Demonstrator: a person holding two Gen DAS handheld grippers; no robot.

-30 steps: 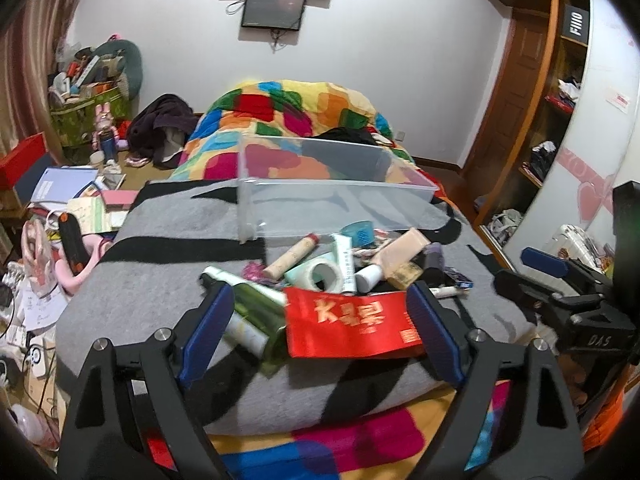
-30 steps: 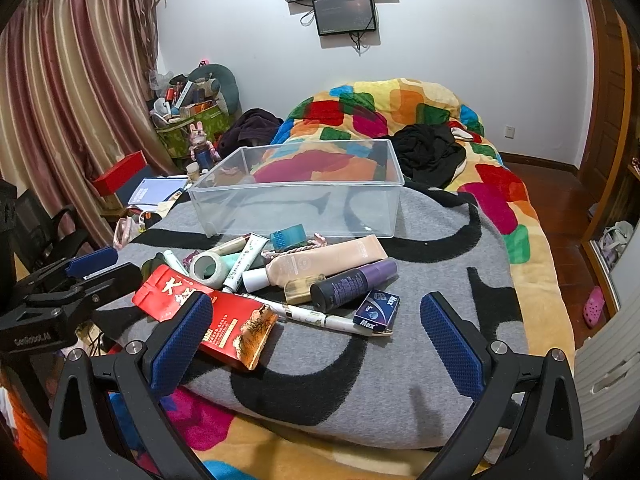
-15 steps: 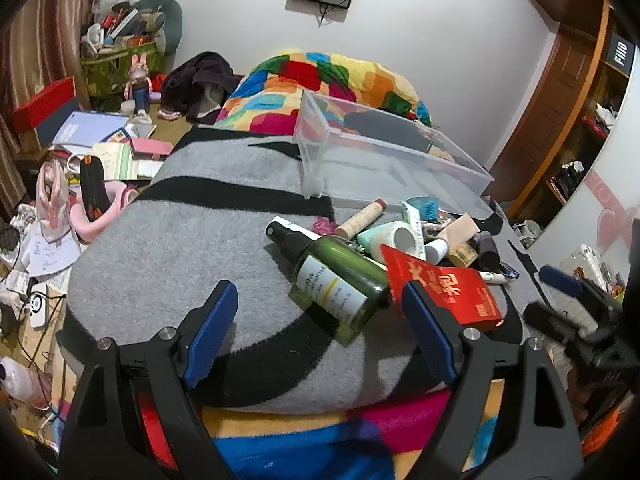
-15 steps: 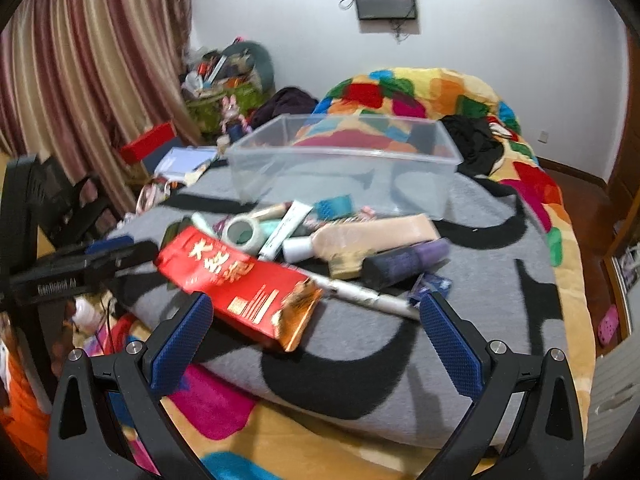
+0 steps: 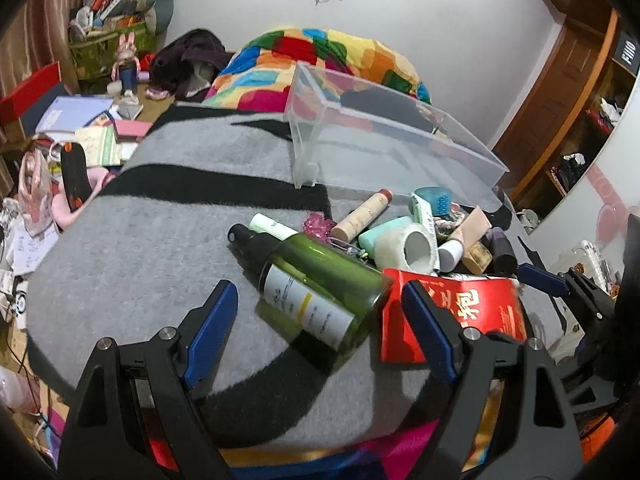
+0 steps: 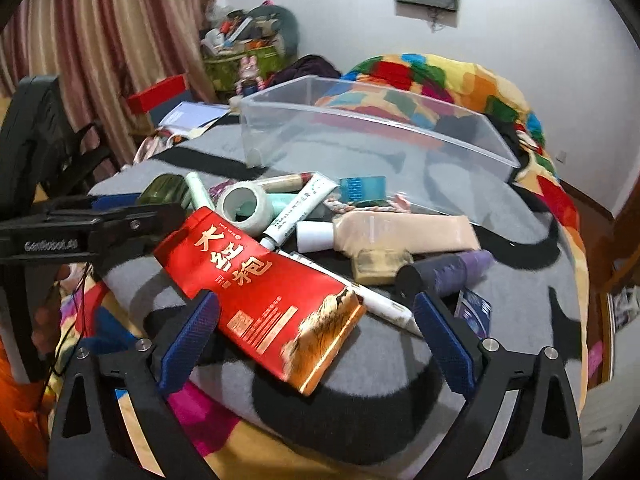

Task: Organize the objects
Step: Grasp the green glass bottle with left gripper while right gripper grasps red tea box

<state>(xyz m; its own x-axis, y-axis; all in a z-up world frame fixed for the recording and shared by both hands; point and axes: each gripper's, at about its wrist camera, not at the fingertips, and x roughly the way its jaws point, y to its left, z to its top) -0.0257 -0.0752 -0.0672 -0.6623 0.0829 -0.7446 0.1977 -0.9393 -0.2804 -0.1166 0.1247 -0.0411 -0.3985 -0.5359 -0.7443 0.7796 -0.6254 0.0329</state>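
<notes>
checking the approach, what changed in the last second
Both tools came down toward the pile: the left tool now frames the green bottle, the right tool, its jaws closing slightly, frames the red packet. Neither is gripped. The pile and clear bin stayed put.

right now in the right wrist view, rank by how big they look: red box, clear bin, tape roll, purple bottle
1. clear bin, though farthest away
2. red box, nearest the camera, which inflates it
3. and 4. purple bottle and tape roll look alike; unranked
</notes>
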